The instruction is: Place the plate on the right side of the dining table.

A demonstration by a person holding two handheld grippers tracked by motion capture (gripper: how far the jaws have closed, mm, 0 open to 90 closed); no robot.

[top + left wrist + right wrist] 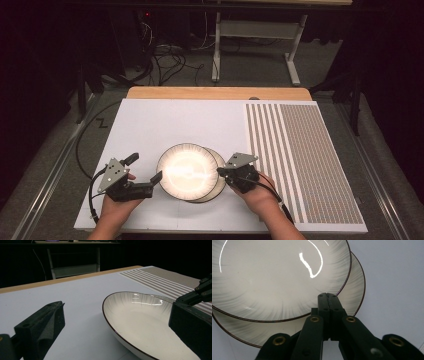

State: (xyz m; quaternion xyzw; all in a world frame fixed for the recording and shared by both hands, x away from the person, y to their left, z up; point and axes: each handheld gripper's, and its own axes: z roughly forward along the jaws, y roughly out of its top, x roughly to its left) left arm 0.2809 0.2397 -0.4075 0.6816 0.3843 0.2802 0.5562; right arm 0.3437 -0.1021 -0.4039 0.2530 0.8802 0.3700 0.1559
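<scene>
Two stacked plates sit on the desk point(150, 125): the upper plate point(187, 171) lies offset over the lower plate point(219, 184). The left tool point(145, 175) gapes beside the upper plate's rim; the right tool point(220, 171), clenched empty, hovers over the lower plate. Round, face-up, neither has a long axis. Lifting cleanly likely means pinching one rim only.

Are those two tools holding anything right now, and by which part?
Nothing held. The left tool is open beside the top plate; the right tool is shut, empty, over its rim.
</scene>
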